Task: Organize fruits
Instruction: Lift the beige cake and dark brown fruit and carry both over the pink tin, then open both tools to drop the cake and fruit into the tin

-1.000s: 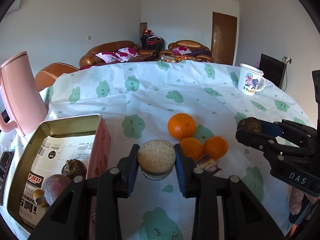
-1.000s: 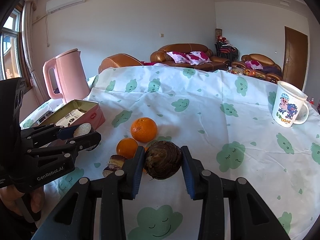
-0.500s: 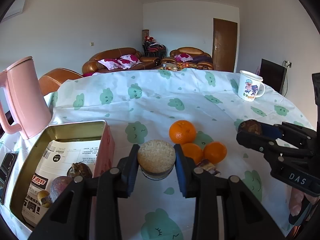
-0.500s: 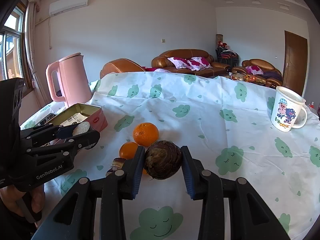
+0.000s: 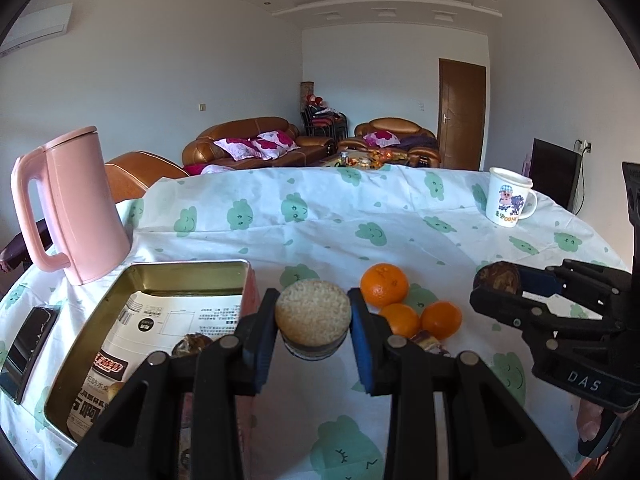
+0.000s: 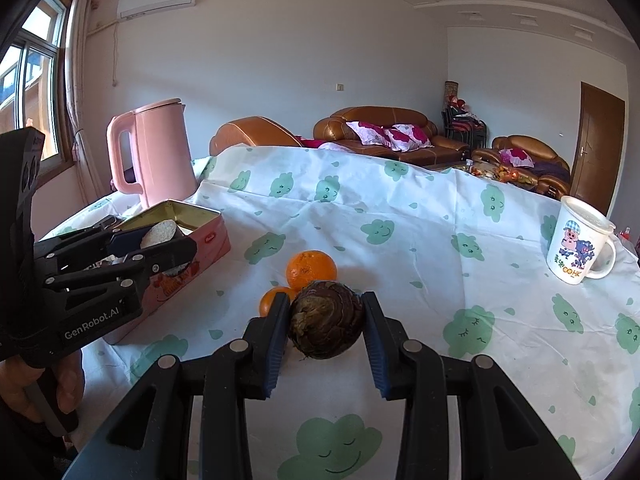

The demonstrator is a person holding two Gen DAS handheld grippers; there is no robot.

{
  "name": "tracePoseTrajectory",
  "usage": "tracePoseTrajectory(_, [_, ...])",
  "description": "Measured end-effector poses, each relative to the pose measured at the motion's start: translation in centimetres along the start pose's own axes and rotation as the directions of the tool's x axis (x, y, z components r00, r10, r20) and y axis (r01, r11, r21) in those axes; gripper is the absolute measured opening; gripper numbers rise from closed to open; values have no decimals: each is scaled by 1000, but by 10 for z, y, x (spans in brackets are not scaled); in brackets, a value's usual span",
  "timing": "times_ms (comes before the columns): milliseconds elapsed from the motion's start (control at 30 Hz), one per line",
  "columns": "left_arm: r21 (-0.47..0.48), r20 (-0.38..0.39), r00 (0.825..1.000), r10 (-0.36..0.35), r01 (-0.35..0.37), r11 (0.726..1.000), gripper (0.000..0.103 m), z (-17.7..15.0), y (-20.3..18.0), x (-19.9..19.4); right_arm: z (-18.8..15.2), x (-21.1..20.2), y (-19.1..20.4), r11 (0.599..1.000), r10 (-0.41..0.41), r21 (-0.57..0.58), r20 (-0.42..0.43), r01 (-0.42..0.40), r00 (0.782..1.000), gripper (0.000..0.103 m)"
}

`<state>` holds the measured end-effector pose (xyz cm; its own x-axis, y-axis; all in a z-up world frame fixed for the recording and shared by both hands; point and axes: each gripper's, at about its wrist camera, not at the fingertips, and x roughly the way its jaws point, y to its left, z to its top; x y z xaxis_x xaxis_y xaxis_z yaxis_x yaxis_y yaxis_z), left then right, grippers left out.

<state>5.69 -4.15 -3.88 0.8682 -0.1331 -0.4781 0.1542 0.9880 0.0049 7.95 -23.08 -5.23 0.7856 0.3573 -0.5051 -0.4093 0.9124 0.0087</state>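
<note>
Surface (image 5: 400,216) under a white cloth w/ green cloud faces carries everything; pink kettle (image 5: 72,208) stands at its far left edge, upright, handle to the left. Open tin box (image 5: 188,270), pink outside and gold inside, sits just in front of the kettle; printed paper lines the bottom, w/ a dark fruit (image 5: 192,344) lying on it, partly hidden by the claw. White cartoon mug (image 5: 508,202) is well apart, far right.

Left claw (image 5: 313,322) is clamped on a round pale cake (image 5: 313,316), grainy top, dark wrapper below; held above the cloth beside the tin's right wall, prob. not touching it; from the right wrist view the same cake (image 6: 158,234) shows near the tin's rim. Right claw (image 6: 325,326) is pinched tight on a dark brown scaly fruit (image 6: 326,320), approx. round, held over the cloth to the right of the tin.

Three oranges (image 5: 384,284) sit clustered mid-surface between the two claws, touching each other; the biggest at the back, two smaller in front. A small wrapped snack (image 5: 426,340) lies just in front of them, half hidden.
</note>
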Motion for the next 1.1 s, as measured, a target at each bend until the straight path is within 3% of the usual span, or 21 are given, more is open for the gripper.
tracePoseTrajectory(167, [-47,9,996,87,-87,995,36,7,44,-14,25,5,39,993,103,-50,7,-103,995,38])
tracePoseTrajectory(467, [-159,-72,978,196,-205,966,35,-3,128,-11,48,42,116,956,240,-159,-59,-247,969,38])
tracePoseTrajectory(733, [-222,-141,977,159,-188,957,35,-18,157,2,36,73,160,928,285,-208,-140,-310,948,38])
tracePoseTrajectory(1033, [-232,-149,976,159,-191,954,36,-25,161,0,27,79,183,901,311,-257,-175,-349,934,38])
tracePoseTrajectory(1100, [-221,-142,976,167,-196,956,47,-24,158,-3,27,77,185,903,307,-262,-167,-342,937,47])
